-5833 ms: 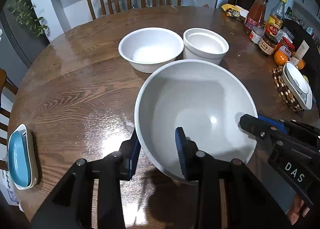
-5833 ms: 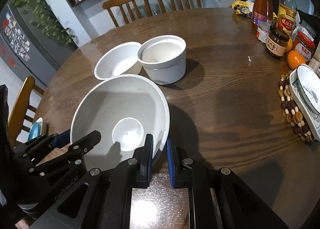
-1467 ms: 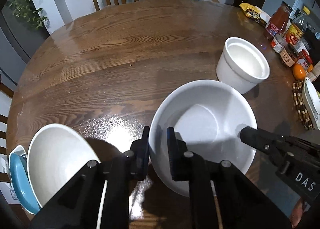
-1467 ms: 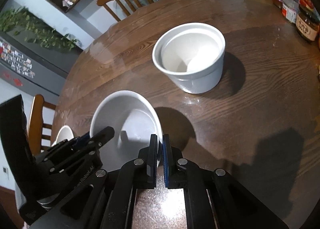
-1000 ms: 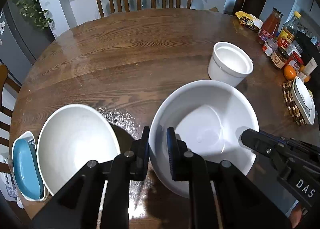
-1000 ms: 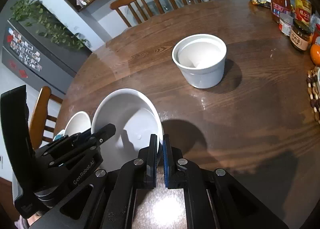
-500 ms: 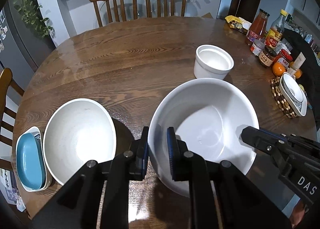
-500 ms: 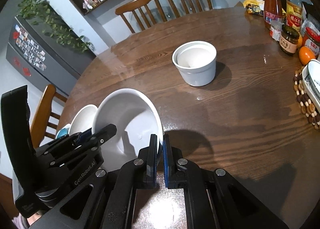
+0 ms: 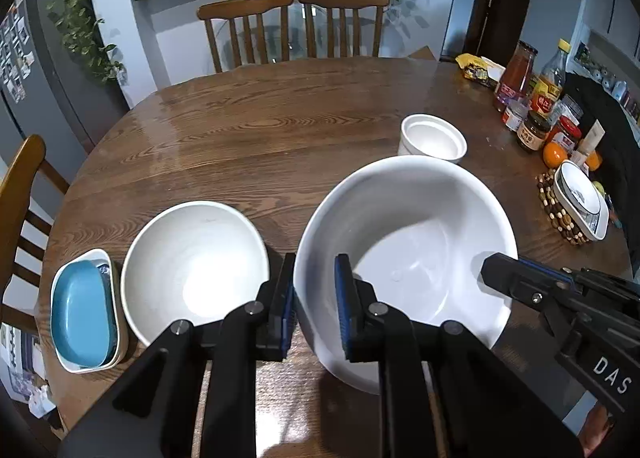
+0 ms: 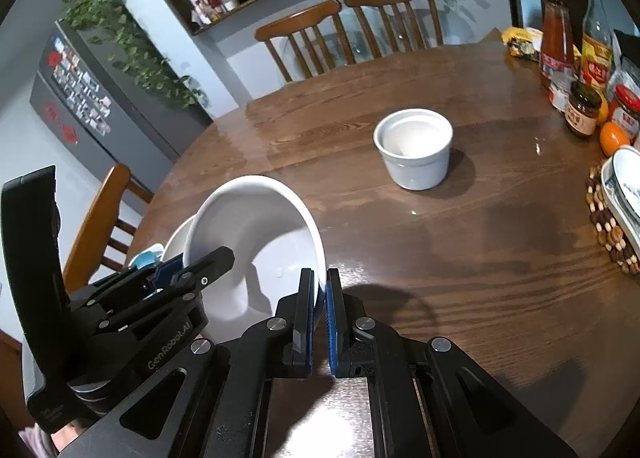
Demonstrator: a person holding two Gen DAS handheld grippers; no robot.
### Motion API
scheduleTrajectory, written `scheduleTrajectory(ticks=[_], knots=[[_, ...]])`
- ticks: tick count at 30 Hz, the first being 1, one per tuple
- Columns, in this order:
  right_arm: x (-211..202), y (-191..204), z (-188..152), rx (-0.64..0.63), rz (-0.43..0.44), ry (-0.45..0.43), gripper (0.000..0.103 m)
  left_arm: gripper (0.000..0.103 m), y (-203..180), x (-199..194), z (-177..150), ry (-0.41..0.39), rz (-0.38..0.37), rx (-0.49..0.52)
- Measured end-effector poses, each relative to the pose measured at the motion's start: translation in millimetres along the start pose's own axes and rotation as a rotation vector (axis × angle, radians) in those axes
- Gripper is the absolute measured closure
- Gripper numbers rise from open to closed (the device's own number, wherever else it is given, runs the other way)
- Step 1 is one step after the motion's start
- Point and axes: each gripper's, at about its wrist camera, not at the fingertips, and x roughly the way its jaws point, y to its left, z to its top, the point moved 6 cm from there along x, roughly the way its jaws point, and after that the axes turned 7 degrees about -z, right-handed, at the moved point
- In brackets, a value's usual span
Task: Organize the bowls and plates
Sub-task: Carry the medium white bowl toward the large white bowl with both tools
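Counter (image 9: 256, 146): round, brown wood, two chairs (image 9: 292, 30) at its far side and one chair (image 9: 24, 186) at its left. Along the right edge stand bottles (image 9: 516, 74) and jars (image 9: 532, 134), with an orange (image 9: 554, 156) beside them. A patterned dish (image 9: 580, 198) rests on a beaded mat (image 9: 554, 210) near that edge.

Containers: a white tray (image 9: 96, 366) at the left edge holds a blue dish (image 9: 80, 314). Just right of it, touching or nearly so, sits a wide white bowl (image 9: 192, 270), upright, nothing visible inside. A small straight-walled pot (image 10: 416, 148), white, stands alone toward the far right, well apart from the rest.

Task item: a large white bowl (image 9: 404, 262), held off the counter and tilted, just right of the wide bowl. In the right wrist view it partly hides the wide bowl behind it. Nothing is visible inside it.

Left gripper (image 9: 314, 298): fingers (image 9: 344, 298) clenched on the near-left rim of the large bowl, one pad inside, one outside. Right gripper (image 10: 319, 306): fingers (image 10: 306, 306) pinched on the rim at the opposite side, the wall between the blue pads. Both grippers carry the bowl together.
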Motion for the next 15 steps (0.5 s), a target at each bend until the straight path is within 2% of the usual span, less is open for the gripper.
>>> scheduleTrajectory(ticks=[15], knots=[[6.1, 55.4, -4.9, -0.09, 0.048, 0.016, 0.097, 0.088, 48.6, -27.2, -10.1, -0.033, 0.046, -0.094]])
